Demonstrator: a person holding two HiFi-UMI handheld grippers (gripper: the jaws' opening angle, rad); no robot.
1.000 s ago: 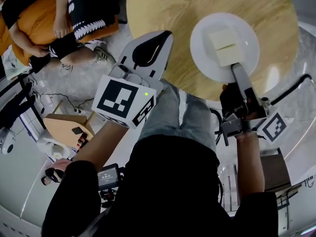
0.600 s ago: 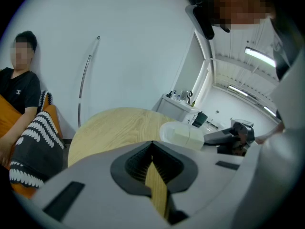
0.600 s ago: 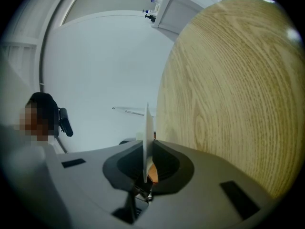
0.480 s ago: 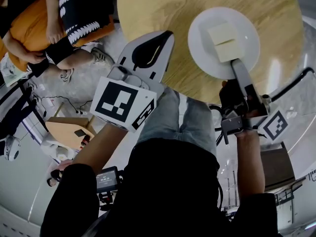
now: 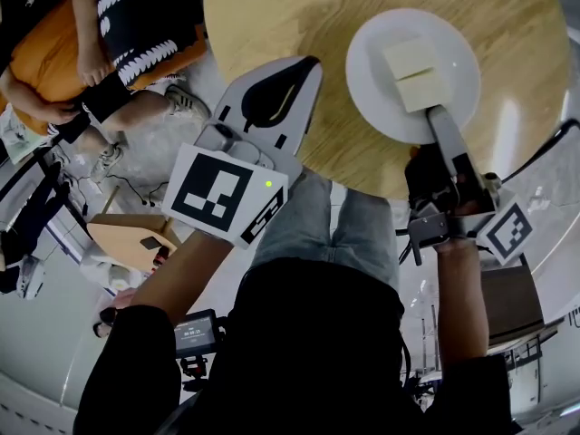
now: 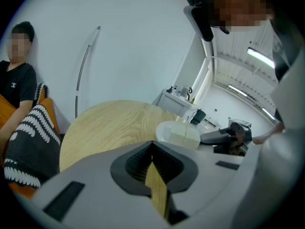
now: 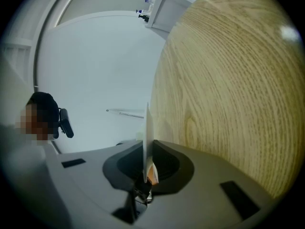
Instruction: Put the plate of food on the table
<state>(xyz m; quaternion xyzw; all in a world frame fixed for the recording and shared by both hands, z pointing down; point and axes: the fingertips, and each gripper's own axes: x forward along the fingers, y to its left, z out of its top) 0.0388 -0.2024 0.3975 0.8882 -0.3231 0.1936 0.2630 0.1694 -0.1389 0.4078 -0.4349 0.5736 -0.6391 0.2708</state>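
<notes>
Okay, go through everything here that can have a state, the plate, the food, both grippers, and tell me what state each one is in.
Plate: level over the table, gripped at its rim; whether it touches the wood cannot be told.
Food: two pale blocks side by side on the plate.
Right gripper: shut on the plate's near rim.
Left gripper: jaws together, holding nothing, at the table's edge.

plate [image 5: 381, 93] white | food [image 5: 417, 75] pale cream | table [image 5: 290, 16] light wood grain
</notes>
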